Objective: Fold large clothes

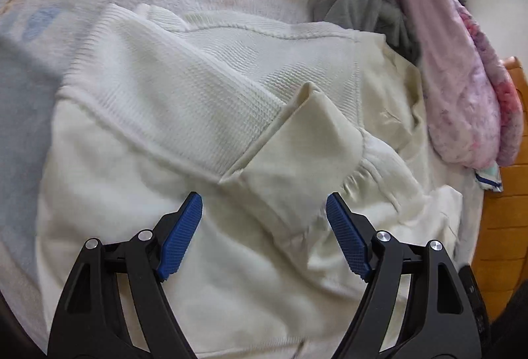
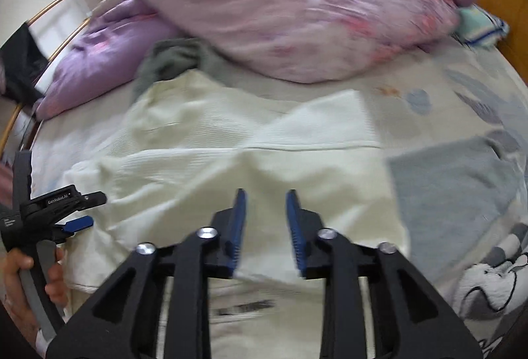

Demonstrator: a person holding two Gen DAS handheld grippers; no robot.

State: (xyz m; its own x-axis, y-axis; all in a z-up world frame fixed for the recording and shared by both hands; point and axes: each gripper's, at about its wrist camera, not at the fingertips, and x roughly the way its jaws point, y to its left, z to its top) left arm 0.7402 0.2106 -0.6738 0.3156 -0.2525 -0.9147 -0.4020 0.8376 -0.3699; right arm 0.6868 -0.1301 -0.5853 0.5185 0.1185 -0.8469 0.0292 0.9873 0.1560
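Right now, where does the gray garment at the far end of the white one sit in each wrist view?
Left wrist: the gray garment is upper right, beyond the white garment, against the pink floral duvet.
Right wrist: the gray garment is upper left of centre, between the purple pillow and the duvet, just past the white garment.
Shared landmark: the pink floral duvet.

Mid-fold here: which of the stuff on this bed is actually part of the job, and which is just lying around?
Job:
- cream sweatshirt, one sleeve folded across it
- left gripper, open
- right gripper, open

Lying about:
- pink quilt
- purple pillow
- grey garment
- patterned bedsheet
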